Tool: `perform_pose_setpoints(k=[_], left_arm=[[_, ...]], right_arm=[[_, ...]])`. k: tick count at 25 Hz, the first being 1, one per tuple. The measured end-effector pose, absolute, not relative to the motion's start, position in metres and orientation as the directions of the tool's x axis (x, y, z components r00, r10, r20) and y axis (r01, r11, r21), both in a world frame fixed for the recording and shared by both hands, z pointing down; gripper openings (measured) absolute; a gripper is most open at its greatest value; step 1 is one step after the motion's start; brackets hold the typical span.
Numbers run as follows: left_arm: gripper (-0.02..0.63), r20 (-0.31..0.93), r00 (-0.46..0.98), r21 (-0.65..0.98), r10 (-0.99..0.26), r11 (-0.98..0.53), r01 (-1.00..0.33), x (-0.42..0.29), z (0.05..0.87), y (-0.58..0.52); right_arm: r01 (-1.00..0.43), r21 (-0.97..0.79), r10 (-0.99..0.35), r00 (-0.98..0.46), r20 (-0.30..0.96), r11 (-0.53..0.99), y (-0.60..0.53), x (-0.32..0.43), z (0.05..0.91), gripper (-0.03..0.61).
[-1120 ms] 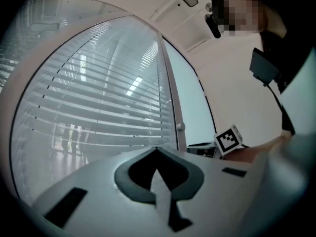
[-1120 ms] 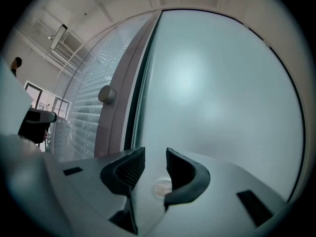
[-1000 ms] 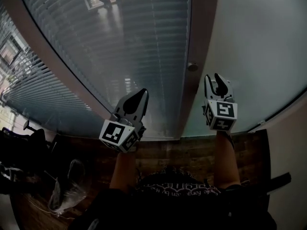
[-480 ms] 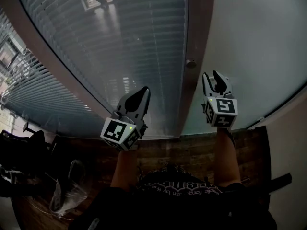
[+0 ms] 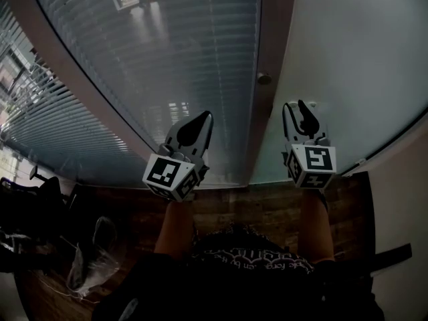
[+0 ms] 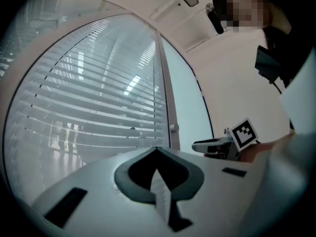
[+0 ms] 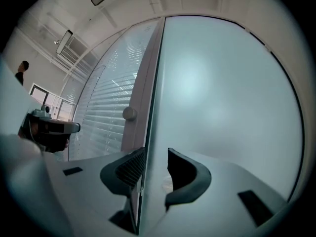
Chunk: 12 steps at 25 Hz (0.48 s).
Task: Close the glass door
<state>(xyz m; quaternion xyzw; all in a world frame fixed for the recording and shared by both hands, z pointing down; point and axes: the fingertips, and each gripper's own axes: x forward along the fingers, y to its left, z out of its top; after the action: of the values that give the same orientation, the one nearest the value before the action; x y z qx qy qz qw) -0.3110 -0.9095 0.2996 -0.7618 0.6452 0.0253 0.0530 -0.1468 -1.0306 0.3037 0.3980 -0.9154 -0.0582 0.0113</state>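
Observation:
The frosted glass door (image 5: 348, 59) stands to the right of a brown frame post (image 5: 271, 39) that carries a small round knob (image 5: 264, 78). My right gripper (image 5: 299, 109) is at the door's edge below the knob. In the right gripper view the door (image 7: 222, 93) runs between the jaws of the right gripper (image 7: 155, 162), which are shut on its edge, with the knob (image 7: 129, 113) up to the left. My left gripper (image 5: 200, 119) is shut and empty, held in front of the blinds. The left gripper view shows the left gripper (image 6: 157, 152) pointing at the blinds.
A glass wall with horizontal blinds (image 5: 167, 45) fills the left. The floor is wooden (image 5: 267, 209). A clear plastic bag (image 5: 93, 259) and dark objects (image 5: 27, 212) lie at the lower left. A pale wall (image 5: 401, 192) stands at the right. A person (image 7: 20, 70) is far off.
The knob and frame have drifted up in the head view. Both grippers sit slightly lower and nearer me; the right one stays on the door's edge.

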Motion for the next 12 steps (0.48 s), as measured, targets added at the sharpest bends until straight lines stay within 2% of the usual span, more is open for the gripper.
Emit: perform_pose_setpoints(k=[4, 5, 8, 12], left_arm=[[0.002, -0.100, 0.181, -0.079, -0.978, -0.174, -0.982, -0.297, 0.307, -0.905], [0.002, -0.098, 0.182, -0.076, -0.978, -0.175, -0.982, -0.292, 0.311, -0.904], [0.002, -0.086, 0.187, -0.083, -0.979, -0.180, -0.980, -0.281, 0.322, -0.901], [0.002, -0.076, 0.189, -0.076, -0.979, -0.184, -0.980, -0.279, 0.320, -0.896]], right_arm=[[-0.752, 0.091, -0.753, -0.657, -0.035, 0.653, -1.011, -0.122, 0.312, 0.130], [-0.760, 0.073, -0.759, -0.649, -0.054, 0.646, -1.006, -0.113, 0.313, 0.119], [-0.791, 0.044, -0.784, -0.611, -0.108, 0.610, -0.995, -0.087, 0.315, 0.024], [-0.792, 0.056, -0.784, -0.610, -0.118, 0.608, -0.983, -0.084, 0.314, 0.003]])
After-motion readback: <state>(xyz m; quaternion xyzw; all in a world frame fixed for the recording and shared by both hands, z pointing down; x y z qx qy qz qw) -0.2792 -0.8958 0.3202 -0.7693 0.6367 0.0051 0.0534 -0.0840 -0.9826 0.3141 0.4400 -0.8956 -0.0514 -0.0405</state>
